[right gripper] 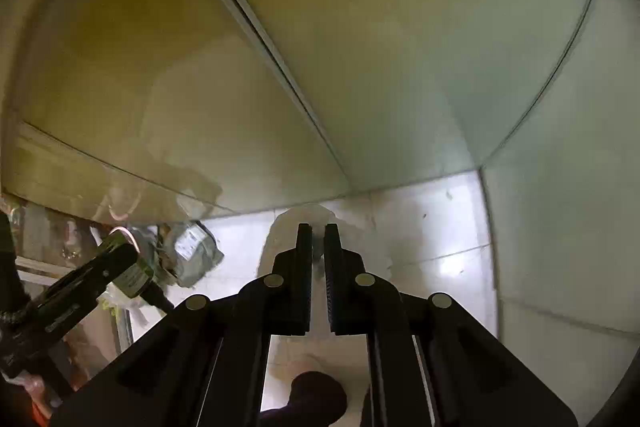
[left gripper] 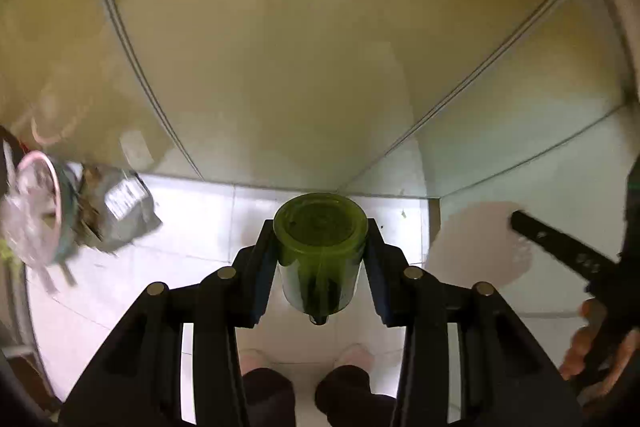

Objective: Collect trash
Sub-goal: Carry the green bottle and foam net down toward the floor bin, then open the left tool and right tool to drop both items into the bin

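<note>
My left gripper (left gripper: 320,239) is shut on a green glass bottle (left gripper: 320,247), bottom end facing away, held above the white tiled floor. It also shows from the side in the right wrist view (right gripper: 134,275). My right gripper (right gripper: 318,251) is nearly closed on a thin white paper plate (right gripper: 304,223), which also shows pinkish white in the left wrist view (left gripper: 480,239). More trash lies on the floor at the left: a grey crumpled packet (left gripper: 124,211) and a pink-rimmed cup (left gripper: 36,211), blurred.
Pale cabinet or wall panels (left gripper: 300,47) fill the upper half of both views and meet the tiled floor (left gripper: 200,227). My feet in pink slippers (left gripper: 352,355) are below the grippers. A shelf with clutter (right gripper: 48,235) stands at the far left.
</note>
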Tool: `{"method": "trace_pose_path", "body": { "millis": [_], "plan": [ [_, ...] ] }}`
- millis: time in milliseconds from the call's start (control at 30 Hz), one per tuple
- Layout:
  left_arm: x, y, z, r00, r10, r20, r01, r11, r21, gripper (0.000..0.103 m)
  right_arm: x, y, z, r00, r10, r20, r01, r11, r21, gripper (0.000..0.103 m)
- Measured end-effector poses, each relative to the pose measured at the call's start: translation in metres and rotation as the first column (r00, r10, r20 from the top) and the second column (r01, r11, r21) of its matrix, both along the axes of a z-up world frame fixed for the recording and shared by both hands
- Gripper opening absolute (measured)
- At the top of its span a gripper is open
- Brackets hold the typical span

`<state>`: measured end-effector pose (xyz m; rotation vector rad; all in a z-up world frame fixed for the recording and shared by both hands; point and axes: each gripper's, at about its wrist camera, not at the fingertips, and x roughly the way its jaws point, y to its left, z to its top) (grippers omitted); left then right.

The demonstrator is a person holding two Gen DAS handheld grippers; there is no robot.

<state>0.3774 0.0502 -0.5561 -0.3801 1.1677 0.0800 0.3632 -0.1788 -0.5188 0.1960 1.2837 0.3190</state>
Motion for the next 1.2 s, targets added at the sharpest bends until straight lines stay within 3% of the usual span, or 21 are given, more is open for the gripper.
{"method": "trace_pose_path", "body": {
  "millis": [100, 233, 367, 500, 733, 833, 900, 1033, 1200],
  "plan": [
    [-0.001, 0.004, -0.049, 1.0, 0.017, -0.018, -0.017, 1.0, -0.012, 0.041, 0.002, 0.011, -0.046, 0.999, 0.02, -0.036, -0.019, 1.0, 0.022, 0.006],
    [-0.002, 0.005, -0.092, 0.999, 0.029, -0.033, -0.03, 0.999, -0.023, 0.041, 0.002, 0.034, -0.102, 0.994, 0.088, -0.07, -0.086, 0.996, 0.028, 0.007],
    [0.001, 0.003, -0.128, 0.998, 0.036, -0.056, -0.038, 0.998, -0.044, 0.041, 0.002, 0.048, -0.131, 0.982, 0.15, -0.116, -0.146, 0.988, 0.044, 0.009],
    [0.006, -0.003, -0.154, 0.996, 0.035, -0.087, -0.041, 0.996, -0.075, 0.041, 0.003, 0.043, -0.143, 0.971, 0.178, -0.162, -0.172, 0.984, 0.049, 0.032],
    [0.02, -0.024, -0.179, 0.99, -0.009, -0.14, -0.009, 0.992, -0.127, 0.041, 0.004, 0.025, -0.13, 0.978, 0.156, -0.135, -0.153, 0.988, 0.035, 0.035],
    [0.021, -0.027, -0.181, 0.986, -0.023, -0.166, 0.003, 0.992, -0.122, 0.051, 0.005, 0.015, -0.117, 0.984, 0.138, -0.116, -0.136, 0.99, 0.026, 0.035],
    [0.02, -0.029, -0.177, 0.986, -0.023, -0.166, 0.001, 0.992, -0.127, 0.053, 0.005, 0.012, -0.104, 0.985, 0.136, -0.103, -0.134, 0.991, 0.023, 0.035],
    [0.017, -0.027, -0.155, 0.984, -0.023, -0.174, 0.003, 0.994, -0.111, 0.053, 0.005, 0.009, -0.077, 0.988, 0.132, -0.079, -0.131, 0.991, 0.018, 0.035],
    [0.012, -0.026, -0.088, 0.989, -0.025, -0.143, 0.015, 0.997, -0.072, 0.053, 0.001, 0.007, -0.019, 0.991, 0.127, -0.051, -0.126, 0.992, 0.032, 0.035]
  ]
}}
